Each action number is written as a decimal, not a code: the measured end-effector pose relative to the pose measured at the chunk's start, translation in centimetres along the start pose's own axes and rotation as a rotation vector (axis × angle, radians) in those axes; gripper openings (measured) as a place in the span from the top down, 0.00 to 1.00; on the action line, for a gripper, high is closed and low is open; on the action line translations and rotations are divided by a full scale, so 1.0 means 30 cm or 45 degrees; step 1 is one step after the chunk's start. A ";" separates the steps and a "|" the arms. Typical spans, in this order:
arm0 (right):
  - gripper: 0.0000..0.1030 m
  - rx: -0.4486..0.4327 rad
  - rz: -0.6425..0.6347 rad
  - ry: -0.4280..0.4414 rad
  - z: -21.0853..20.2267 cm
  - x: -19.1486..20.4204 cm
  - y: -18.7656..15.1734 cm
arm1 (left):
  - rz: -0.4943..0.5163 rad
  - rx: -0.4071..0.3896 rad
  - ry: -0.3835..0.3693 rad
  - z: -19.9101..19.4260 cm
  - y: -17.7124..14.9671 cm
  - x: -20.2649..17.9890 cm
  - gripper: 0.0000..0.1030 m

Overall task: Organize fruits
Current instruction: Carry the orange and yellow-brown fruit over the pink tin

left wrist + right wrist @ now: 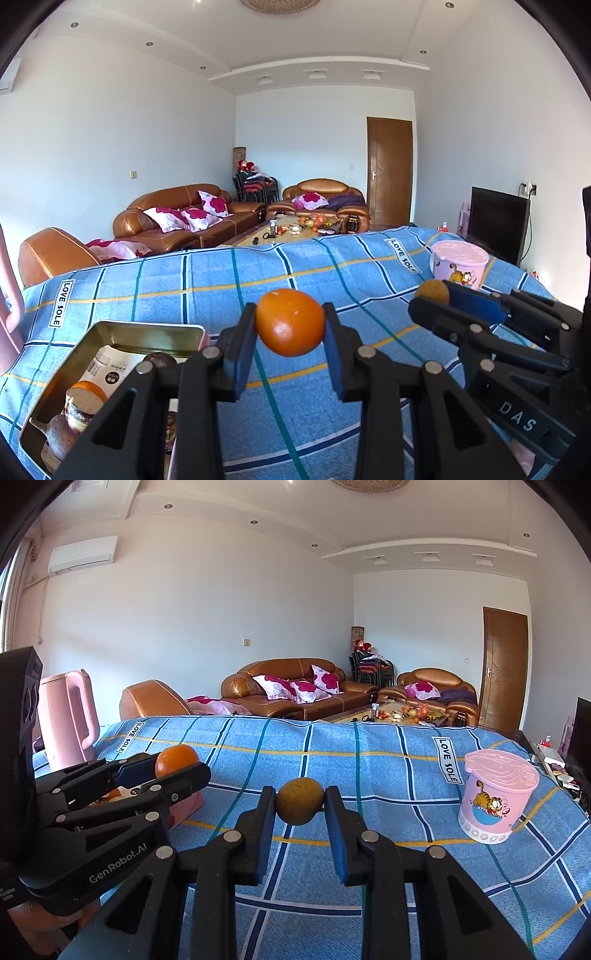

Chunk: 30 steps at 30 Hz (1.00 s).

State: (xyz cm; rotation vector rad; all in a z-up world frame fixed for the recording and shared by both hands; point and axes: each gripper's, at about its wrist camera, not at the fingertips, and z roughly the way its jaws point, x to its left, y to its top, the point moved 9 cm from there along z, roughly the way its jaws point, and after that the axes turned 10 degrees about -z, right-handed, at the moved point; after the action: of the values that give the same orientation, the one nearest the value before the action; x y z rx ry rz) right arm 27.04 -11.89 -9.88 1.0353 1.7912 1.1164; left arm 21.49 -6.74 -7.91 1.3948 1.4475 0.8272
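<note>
Left gripper (290, 325) is clamped on an orange (290, 322), both pads pressing its sides, fruit lifted clear of the blue checked cloth (229, 280) that covers the table. Right gripper (300, 806) is clamped on a smaller yellow-brown fruit (300, 801), pads tight against both sides, also held above the cloth. The two grippers sit side by side, near each other but apart: from the left wrist view the right one shows at right with its fruit at the tips; from the right wrist view the left one shows at left with the orange between its pads. Metal tin (122, 332) sits open on the cloth at near left, just left of and below the left gripper. Inside it: a printed paper label, another orange piece (88, 389), a dark round fruit (159, 360), and a couple of brownish items I can't identify. Pink lidded bucket (496, 799) with a cartoon cat stands upright on the cloth at right, lid on, well apart from both grippers. Pink kettle (68, 720) stands at far left of the table. Behind the table: brown leather sofas (291, 690) with floral cushions, a cluttered coffee table, a wooden door (504, 668).
</note>
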 end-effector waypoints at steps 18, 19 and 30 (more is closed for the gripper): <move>0.72 -0.013 -0.031 0.035 -0.028 0.043 0.003 | 0.013 0.097 0.041 -0.025 -0.041 0.017 0.65; 0.72 -0.008 -0.032 0.040 -0.027 0.047 0.002 | 0.021 0.105 0.044 -0.031 -0.045 0.018 0.65; 0.72 0.020 -0.074 0.146 -0.022 0.166 0.018 | 0.063 0.105 0.096 -0.122 -0.022 0.095 0.66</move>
State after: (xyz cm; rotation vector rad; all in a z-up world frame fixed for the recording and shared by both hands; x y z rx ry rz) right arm 24.73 -7.41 -10.09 0.9391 1.9103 1.1480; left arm 18.08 -3.55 -7.76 1.4807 1.5249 0.8677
